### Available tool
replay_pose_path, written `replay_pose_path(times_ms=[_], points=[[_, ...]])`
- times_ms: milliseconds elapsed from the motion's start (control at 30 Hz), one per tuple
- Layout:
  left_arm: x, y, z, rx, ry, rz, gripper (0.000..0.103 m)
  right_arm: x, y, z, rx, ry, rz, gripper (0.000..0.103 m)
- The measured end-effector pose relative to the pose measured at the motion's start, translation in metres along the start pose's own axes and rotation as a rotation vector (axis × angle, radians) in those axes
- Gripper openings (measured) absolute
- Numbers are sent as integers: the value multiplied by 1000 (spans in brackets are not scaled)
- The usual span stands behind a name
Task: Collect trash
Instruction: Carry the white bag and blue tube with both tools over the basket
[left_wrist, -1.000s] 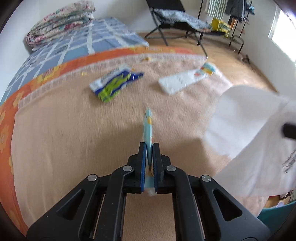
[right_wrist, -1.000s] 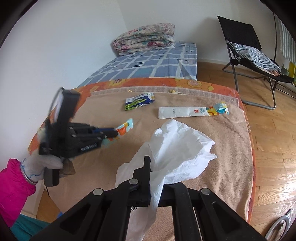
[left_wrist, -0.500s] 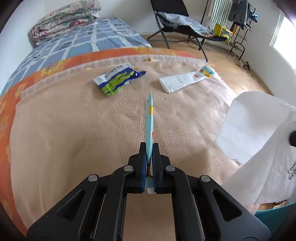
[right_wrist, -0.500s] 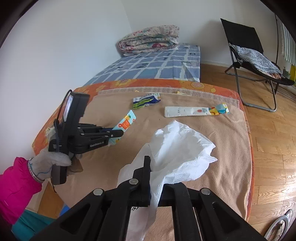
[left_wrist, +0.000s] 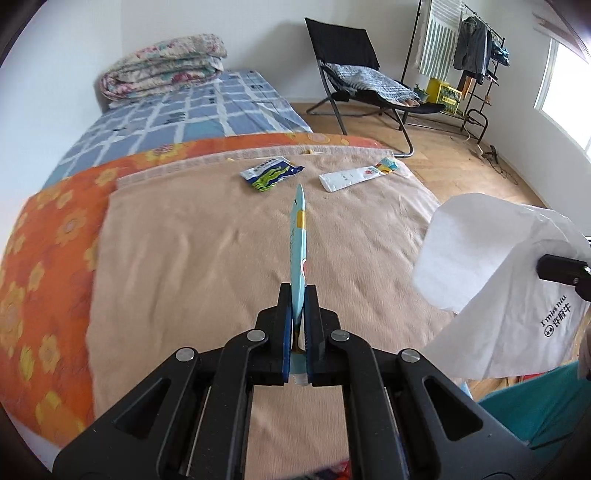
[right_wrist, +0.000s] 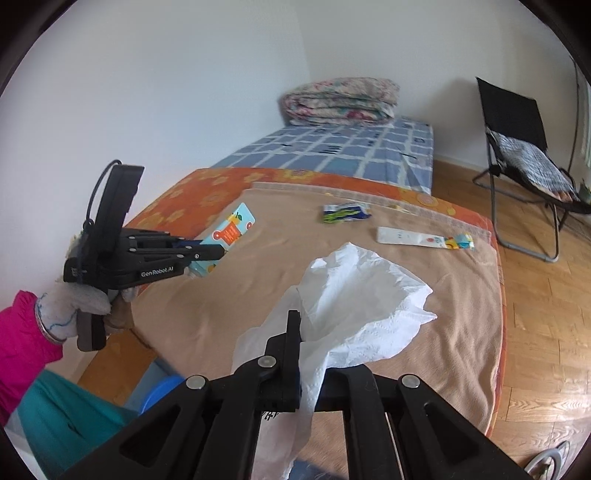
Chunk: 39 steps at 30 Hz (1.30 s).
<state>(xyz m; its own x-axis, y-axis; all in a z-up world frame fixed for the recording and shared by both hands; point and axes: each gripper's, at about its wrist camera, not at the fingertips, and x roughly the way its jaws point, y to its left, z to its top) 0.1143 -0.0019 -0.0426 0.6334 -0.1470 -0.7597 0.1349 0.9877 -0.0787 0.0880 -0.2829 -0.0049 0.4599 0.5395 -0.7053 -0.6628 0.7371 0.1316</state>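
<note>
My left gripper (left_wrist: 298, 295) is shut on a light blue snack wrapper (left_wrist: 298, 236), held edge-on above the beige blanket (left_wrist: 207, 251); the gripper (right_wrist: 218, 252) and the wrapper (right_wrist: 231, 230) also show at the left of the right wrist view. My right gripper (right_wrist: 306, 325) is shut on a white plastic bag (right_wrist: 354, 306), which hangs open at the right of the left wrist view (left_wrist: 491, 258). On the blanket's far side lie a blue and green wrapper (left_wrist: 271, 173) and a white tube-like packet (left_wrist: 356, 176); both also show in the right wrist view, the wrapper (right_wrist: 345, 213) left of the packet (right_wrist: 421, 236).
A bed with a blue checked sheet (left_wrist: 184, 114) and a folded quilt (left_wrist: 162, 62) lies beyond. A black folding chair (left_wrist: 354, 74) and a clothes rack (left_wrist: 472, 55) stand on the wooden floor at the right. A blue bin (right_wrist: 162, 391) sits low by the bed's near edge.
My left gripper has lifted and tilted up with the wrapper, so more of the room shows. The white bag has come closer to the wrapper on its right.
</note>
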Motion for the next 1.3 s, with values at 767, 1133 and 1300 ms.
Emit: replay_pose_path(times_ms=[767, 1133, 1300], points=[[-99, -7, -146, -63, 14, 16, 3, -27, 111, -106, -166, 96, 199, 0], [-68, -10, -196, -66, 138, 3, 3, -12, 129, -139, -223, 240, 223, 0], [-46, -22, -223, -46, 235, -19, 3, 4, 133, -147, -220, 298, 221, 0]])
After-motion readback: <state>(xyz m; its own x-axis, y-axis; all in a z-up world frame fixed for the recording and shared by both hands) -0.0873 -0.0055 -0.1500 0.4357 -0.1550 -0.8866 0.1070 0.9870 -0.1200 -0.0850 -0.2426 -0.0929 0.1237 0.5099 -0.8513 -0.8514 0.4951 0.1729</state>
